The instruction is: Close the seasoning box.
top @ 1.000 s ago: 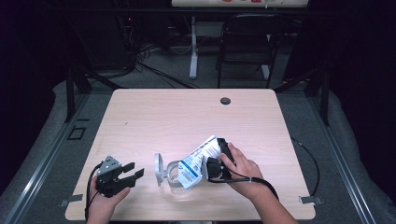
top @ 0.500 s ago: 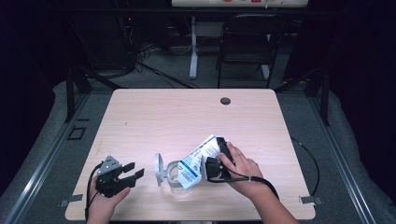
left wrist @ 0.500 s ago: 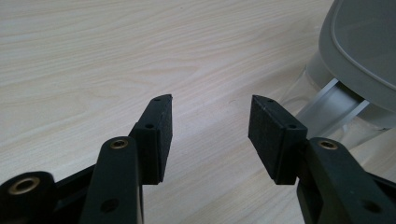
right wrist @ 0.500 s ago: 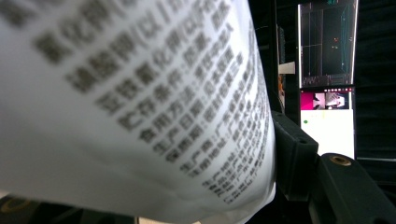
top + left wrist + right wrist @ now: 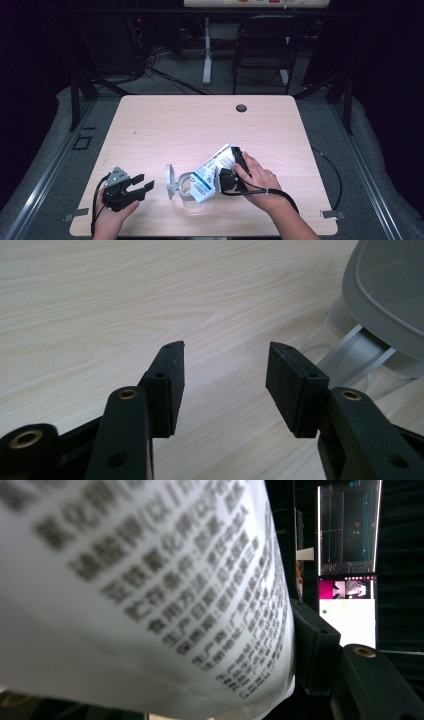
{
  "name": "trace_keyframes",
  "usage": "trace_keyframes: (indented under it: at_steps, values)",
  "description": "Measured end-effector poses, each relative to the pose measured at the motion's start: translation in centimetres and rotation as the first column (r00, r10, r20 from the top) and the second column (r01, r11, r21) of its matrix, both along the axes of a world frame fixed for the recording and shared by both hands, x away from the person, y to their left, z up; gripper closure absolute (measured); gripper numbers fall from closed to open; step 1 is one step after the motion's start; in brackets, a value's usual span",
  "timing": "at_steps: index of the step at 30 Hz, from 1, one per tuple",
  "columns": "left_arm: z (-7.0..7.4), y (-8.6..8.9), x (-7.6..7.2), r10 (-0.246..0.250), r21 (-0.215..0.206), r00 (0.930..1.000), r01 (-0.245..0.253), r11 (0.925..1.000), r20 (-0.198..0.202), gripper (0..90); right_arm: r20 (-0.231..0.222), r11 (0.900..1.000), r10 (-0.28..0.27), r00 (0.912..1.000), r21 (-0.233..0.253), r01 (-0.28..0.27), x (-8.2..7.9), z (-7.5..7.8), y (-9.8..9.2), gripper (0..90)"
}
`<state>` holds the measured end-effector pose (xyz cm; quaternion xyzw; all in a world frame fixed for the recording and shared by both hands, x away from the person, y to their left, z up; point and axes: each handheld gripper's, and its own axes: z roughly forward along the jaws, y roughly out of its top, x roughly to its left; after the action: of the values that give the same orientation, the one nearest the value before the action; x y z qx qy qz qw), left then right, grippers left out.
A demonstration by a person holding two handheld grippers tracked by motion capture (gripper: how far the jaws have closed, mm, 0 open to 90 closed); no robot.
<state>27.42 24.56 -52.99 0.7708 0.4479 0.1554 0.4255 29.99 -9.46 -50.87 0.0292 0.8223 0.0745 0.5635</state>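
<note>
A lab or recording studio — dark curtained surroundings ring a pale wooden counter (image 5: 200, 130) standing on grey carpet. Behind it sit tangled cables (image 5: 165, 65), a black chair (image 5: 262, 50) and lit monitor screens (image 5: 347, 560) — test-rig gear, not household furnishing.

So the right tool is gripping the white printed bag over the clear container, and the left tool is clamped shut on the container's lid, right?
Not quite. The left tool is open and holds nothing; the left gripper view shows bare table between its jaws, the grey lid off to one side. The rest stands.

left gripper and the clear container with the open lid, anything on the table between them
Nothing: in the high view only bare table separates the open left gripper from the clear container; the left gripper view shows bare wood too.
</note>
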Motion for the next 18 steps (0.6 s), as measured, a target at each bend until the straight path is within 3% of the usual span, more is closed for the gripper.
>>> trace_keyframes:
  at_steps: [3, 18]
  values:
    - [0.0, -0.01, 0.0, 0.0, 0.001, 1.0, 0.0, 1.0, -0.001, 50.3, -0.001, 1.0, -0.006, 1.0, -0.019, 0.006, -0.02, 0.18, 0.07, 44.8]
    - [-0.16, -0.04, 0.04, 0.004, -0.004, 1.0, -0.004, 1.0, 0.004, 50.3, 0.017, 1.0, 0.009, 0.9998, -0.021, -0.009, 0.06, 0.17, 0.15, 44.9]
